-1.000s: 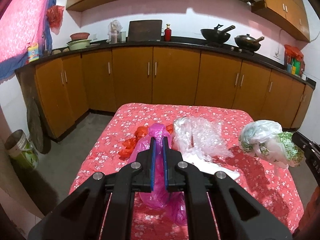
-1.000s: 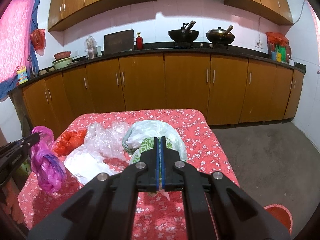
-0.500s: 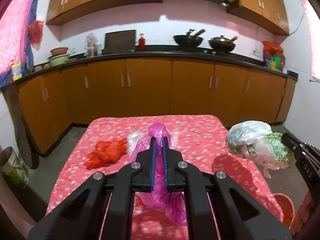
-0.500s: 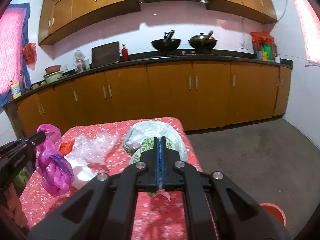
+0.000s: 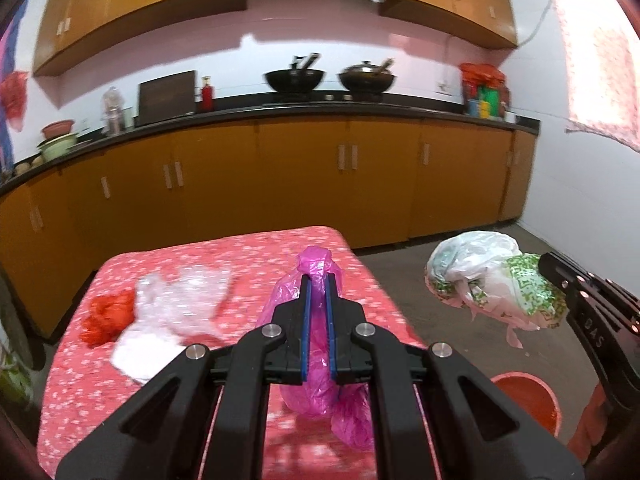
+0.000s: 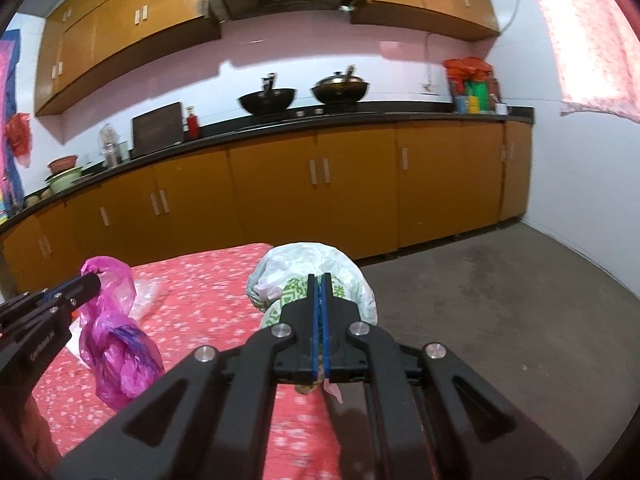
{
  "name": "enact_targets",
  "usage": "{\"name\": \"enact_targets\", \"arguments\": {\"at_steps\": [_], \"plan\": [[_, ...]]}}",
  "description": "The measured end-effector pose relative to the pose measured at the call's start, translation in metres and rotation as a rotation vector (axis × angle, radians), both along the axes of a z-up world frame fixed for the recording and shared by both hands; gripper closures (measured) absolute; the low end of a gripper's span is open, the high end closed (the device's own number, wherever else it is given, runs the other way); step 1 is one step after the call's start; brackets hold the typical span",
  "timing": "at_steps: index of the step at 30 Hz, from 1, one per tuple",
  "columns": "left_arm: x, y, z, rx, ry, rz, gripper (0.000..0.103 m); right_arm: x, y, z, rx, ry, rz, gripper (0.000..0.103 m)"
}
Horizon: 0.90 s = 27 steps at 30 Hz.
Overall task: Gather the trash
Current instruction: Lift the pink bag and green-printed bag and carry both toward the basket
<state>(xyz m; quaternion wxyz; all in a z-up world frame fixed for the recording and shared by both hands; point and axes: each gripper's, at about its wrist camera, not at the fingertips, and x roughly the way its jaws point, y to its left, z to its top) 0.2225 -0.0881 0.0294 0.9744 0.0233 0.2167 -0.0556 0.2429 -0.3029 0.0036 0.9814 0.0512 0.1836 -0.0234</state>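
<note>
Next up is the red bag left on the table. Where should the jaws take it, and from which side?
Take the red bag at its bunched upper folds, coming from above. It lies crumpled low by the table's left edge, touching the clear plastic on its right.

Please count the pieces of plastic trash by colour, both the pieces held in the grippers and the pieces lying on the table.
Pink bag, held by the left gripper: 1
White and green bag, held by the right gripper: 1
Red bag, on table: 1
Clear plastic, on table: 1
White plastic, on table: 1
Total: 5
</note>
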Motion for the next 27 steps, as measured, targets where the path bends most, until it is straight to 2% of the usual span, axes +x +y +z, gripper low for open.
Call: {"name": "enact_targets", "arguments": {"at_steps": [9,15,21,27], "plan": [[-0.004,-0.076,-0.019,0.012,0.037,-0.138,0.097,-0.014,-0.076,-0.018,0.013,0.010,-0.132,0.100],[-0.009,-0.130,-0.041,0.010,0.092,-0.231,0.097,-0.032,-0.127,-0.045,0.020,0.048,-0.217,0.100],[-0.017,-0.179,-0.074,0.020,0.157,-0.329,0.097,-0.054,-0.169,-0.084,0.044,0.115,-0.283,0.100],[-0.021,-0.223,-0.117,0.044,0.240,-0.417,0.097,-0.074,-0.195,-0.141,0.040,0.209,-0.308,0.100]]}}
